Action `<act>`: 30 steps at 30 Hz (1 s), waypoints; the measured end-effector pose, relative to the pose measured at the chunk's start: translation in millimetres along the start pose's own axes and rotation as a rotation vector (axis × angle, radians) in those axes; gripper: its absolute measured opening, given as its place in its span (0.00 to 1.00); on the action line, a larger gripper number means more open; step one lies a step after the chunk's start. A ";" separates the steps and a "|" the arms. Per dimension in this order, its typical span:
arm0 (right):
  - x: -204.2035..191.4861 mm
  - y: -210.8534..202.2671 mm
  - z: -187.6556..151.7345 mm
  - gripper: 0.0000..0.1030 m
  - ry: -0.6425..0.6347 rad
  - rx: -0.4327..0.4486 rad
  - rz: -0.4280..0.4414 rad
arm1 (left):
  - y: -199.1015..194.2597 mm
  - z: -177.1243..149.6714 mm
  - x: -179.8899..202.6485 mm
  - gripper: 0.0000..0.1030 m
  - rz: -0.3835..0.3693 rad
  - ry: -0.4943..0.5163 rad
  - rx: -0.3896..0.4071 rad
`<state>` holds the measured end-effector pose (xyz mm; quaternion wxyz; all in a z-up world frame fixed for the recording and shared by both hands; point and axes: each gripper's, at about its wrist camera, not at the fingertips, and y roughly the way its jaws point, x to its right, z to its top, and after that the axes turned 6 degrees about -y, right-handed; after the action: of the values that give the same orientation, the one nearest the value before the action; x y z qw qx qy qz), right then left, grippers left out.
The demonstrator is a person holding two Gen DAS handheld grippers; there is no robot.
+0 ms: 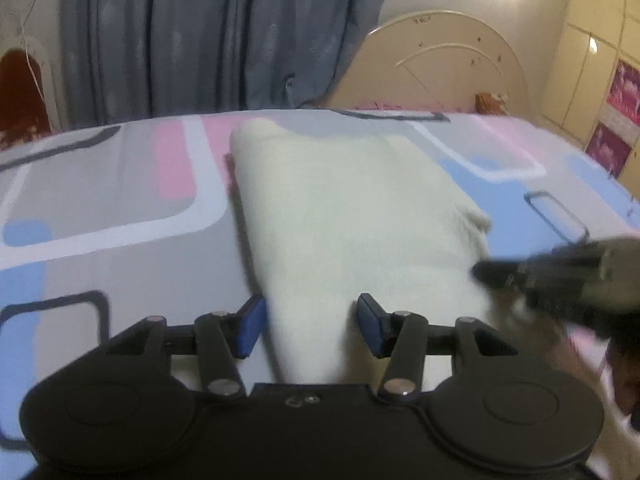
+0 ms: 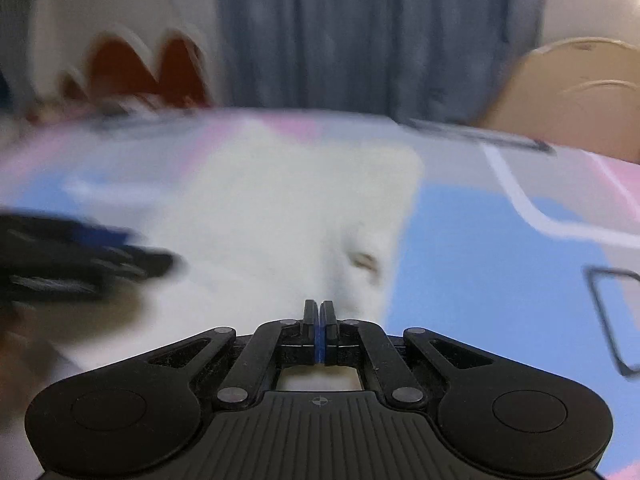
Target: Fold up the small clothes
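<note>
A cream-white small garment (image 1: 344, 208) lies folded lengthwise on the patterned bed sheet (image 1: 112, 200). My left gripper (image 1: 312, 324) is open, its blue pads either side of the garment's near end. My right gripper shows blurred at the right of the left wrist view (image 1: 484, 272), at the garment's near right edge. In the right wrist view the garment (image 2: 288, 216) lies ahead, and my right gripper (image 2: 319, 316) has its pads pressed together; whether cloth is pinched between them cannot be told. The left gripper shows as a dark blur at the left of that view (image 2: 156, 258).
The bed sheet has grey, pink and blue rounded rectangles. A blue-grey curtain (image 1: 224, 36) hangs behind the bed. A cream headboard (image 1: 452, 64) stands at the back right, cabinets (image 1: 592, 72) beyond. A red-brown chair back (image 2: 140, 72) shows at the left.
</note>
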<state>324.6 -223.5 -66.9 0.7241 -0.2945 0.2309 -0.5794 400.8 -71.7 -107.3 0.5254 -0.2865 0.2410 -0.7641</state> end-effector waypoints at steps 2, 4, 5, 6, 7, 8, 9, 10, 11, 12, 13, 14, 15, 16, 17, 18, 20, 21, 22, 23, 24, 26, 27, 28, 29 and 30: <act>2.3 -12.1 -1.9 0.00 0.038 0.002 -0.028 | -14.8 -8.7 -5.0 0.50 0.001 -0.007 0.005; 0.8 -34.4 -4.0 0.00 0.059 0.048 -0.004 | -28.5 -18.5 -11.9 0.51 0.001 -0.035 0.009; -1.2 -43.5 -6.0 0.00 0.053 0.063 0.009 | -32.3 -21.9 -14.9 0.51 0.001 -0.048 0.011; -6.9 -50.5 -9.1 0.00 0.034 0.062 0.018 | -35.4 -25.6 -16.8 0.52 -0.001 -0.060 0.011; -11.2 -53.7 -11.0 0.00 0.019 0.055 0.028 | -38.3 -29.6 -17.6 0.52 -0.002 -0.071 0.005; -17.0 -55.8 -14.4 0.00 0.005 0.048 0.041 | -38.3 -31.9 -17.6 0.52 -0.003 -0.077 -0.002; -22.1 -54.9 -16.6 0.00 -0.008 0.040 0.047 | -37.3 -34.2 -16.5 0.52 0.001 -0.076 -0.011; -28.9 -54.3 -23.7 0.00 -0.029 0.019 0.042 | -35.4 -35.3 -14.1 0.53 0.008 -0.071 -0.017; -31.4 -49.8 -29.9 0.00 -0.045 -0.019 0.019 | -34.1 -37.1 -12.6 0.53 0.013 -0.068 -0.023; -35.2 -40.5 -34.0 0.00 -0.052 -0.052 -0.006 | -33.8 -38.3 -11.7 0.53 0.015 -0.069 -0.027; -37.2 -41.7 -38.6 0.00 -0.055 -0.043 -0.019 | -36.5 -42.1 -11.3 0.53 0.018 -0.067 -0.030; -37.7 -41.6 -36.9 0.00 -0.058 -0.057 -0.046 | -37.5 -42.9 -10.5 0.54 0.024 -0.058 -0.036; -38.9 -39.7 -32.5 0.00 -0.056 -0.067 -0.058 | -39.4 -42.0 -10.1 0.54 0.034 -0.056 -0.043; -39.3 -40.5 -29.4 0.00 -0.051 -0.075 -0.063 | -44.2 -39.5 -9.4 0.53 0.040 -0.059 -0.047; -40.0 -43.5 -26.8 0.00 -0.040 -0.064 -0.065 | -49.3 -38.0 -8.0 0.52 0.040 -0.055 -0.037; -40.5 -48.0 -25.4 0.00 -0.028 -0.039 -0.060 | -54.2 -37.5 -6.4 0.53 0.041 -0.048 -0.023; -43.0 -58.6 -22.8 0.00 -0.010 0.013 -0.035 | -53.6 -38.8 -4.0 0.55 0.050 -0.036 -0.036; -44.9 -59.5 -22.1 0.00 -0.002 0.019 -0.019 | -49.7 -40.7 -3.3 0.56 0.064 -0.030 -0.055; -43.3 -55.5 -22.9 0.00 0.007 0.006 0.000 | -45.1 -42.6 -3.1 0.57 0.073 -0.027 -0.076; -44.4 -49.7 -23.6 0.00 0.007 -0.032 -0.001 | -44.1 -44.1 -4.1 0.58 0.074 -0.034 -0.080; -46.1 -37.9 -28.1 0.00 -0.010 -0.092 -0.031 | -45.9 -44.3 -4.6 0.58 0.070 -0.043 -0.076; -43.5 -38.3 -26.6 0.00 0.003 -0.087 -0.037 | -51.7 -43.2 -3.7 0.57 0.070 -0.043 -0.064; -42.5 -44.1 -22.9 0.00 0.020 -0.064 -0.033 | -54.4 -42.5 -3.7 0.58 0.069 -0.042 -0.049; -42.0 -50.0 -21.0 0.00 0.030 -0.028 -0.028 | -55.4 -41.8 -3.9 0.59 0.066 -0.043 -0.040; -42.0 -54.7 -18.7 0.00 0.038 0.005 -0.028 | -54.7 -41.7 -4.3 0.60 0.069 -0.045 -0.038; -41.9 -55.7 -17.4 0.00 0.045 0.022 -0.030 | -52.3 -41.8 -4.7 0.60 0.073 -0.044 -0.046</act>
<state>264.4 -194.0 -41.0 0.7131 -0.2767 0.2362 -0.5993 338.4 -47.1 -103.3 0.5513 -0.3064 0.2572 -0.7322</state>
